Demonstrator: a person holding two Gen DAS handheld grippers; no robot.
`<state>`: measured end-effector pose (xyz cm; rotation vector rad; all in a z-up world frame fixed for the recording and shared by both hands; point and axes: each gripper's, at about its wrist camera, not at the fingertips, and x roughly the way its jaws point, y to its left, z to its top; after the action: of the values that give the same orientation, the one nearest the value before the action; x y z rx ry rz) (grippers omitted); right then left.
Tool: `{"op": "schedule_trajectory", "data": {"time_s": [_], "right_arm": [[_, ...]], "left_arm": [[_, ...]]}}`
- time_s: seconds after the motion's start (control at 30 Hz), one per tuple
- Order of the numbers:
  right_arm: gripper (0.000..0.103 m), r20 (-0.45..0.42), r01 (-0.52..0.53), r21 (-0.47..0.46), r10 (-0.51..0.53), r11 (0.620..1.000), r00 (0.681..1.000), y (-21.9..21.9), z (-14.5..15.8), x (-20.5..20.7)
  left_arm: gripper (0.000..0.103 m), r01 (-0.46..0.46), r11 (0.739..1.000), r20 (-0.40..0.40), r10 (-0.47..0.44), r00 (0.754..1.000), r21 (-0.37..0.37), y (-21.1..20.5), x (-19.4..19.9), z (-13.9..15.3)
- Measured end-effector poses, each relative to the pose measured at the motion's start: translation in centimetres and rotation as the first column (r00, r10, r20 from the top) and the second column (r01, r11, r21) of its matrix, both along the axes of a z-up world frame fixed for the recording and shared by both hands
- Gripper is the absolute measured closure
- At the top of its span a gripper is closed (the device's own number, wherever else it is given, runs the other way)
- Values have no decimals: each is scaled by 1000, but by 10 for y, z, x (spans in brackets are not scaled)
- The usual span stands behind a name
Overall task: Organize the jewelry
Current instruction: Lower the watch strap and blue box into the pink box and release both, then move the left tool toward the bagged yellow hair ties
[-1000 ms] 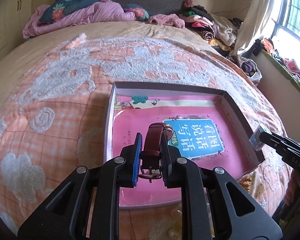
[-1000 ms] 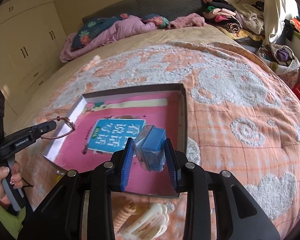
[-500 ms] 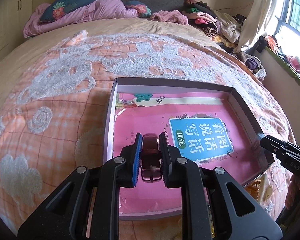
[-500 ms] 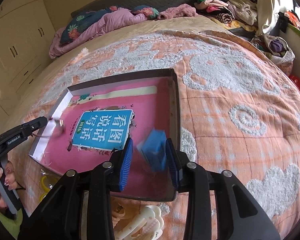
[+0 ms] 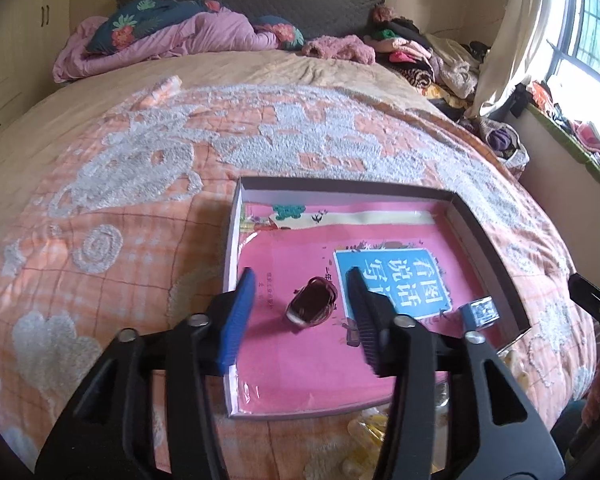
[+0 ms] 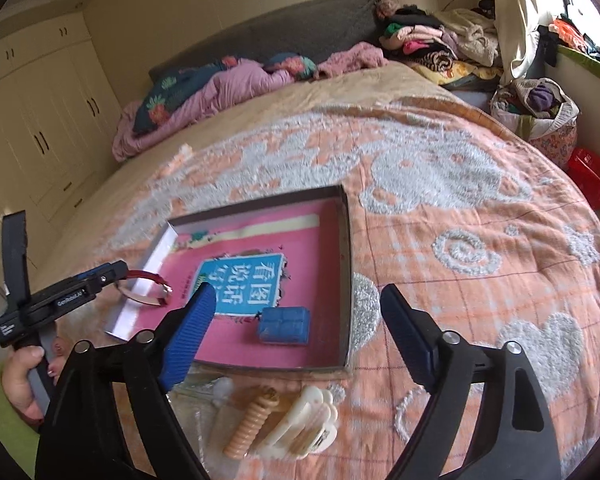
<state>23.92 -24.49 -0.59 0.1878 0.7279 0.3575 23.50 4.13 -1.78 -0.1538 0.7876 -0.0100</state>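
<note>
A dark red watch lies on the pink book cover inside the shallow tray, which sits on the bed. My left gripper straddles the watch with its jaws opening, and the pads are clear of the strap. In the right wrist view the watch sits by the left gripper's tips at the tray's left wall. A small blue box rests in the tray's near right corner. My right gripper hovers above it, jaws opening wide and holding nothing.
A cream hair claw and a ridged peach clip lie on plastic in front of the tray. A person's hand in a green sleeve holds the left gripper. Bedding and piled clothes are at the headboard, with a wardrobe to the left.
The left gripper opened and let go of the watch, which now lies in the tray. The right gripper opened, released the blue box into the tray and drew back.
</note>
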Motion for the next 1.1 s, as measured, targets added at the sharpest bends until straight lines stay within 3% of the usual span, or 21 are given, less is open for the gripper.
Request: {"op": "schedule_trajectory", "data": {"time_s": [0.17,0.23,0.4,0.8,1.1], "right_arm": [[14,38,-6,4,6,1000,999,-4,17,-20],[14,48,-7,4,7,1000,999,-5,22,-26],[9,68,-2,4,1,1000,998,-9,31,-40],[7,95,-13,-5,13,1000,995,-18,41,-74],[7,81,-47,-38,50,998,995,-15,34,-103]], "left_arm": [[36,-16,1000,39,17,999,-16,1,-15,20],[23,-22,1000,55,23,998,-13,2,-20,28],[13,-28,999,84,30,996,-20,2,-35,42],[10,-9,1000,115,11,993,-22,-1,-76,54],[10,29,1000,96,-28,995,-13,-10,-101,42]]}}
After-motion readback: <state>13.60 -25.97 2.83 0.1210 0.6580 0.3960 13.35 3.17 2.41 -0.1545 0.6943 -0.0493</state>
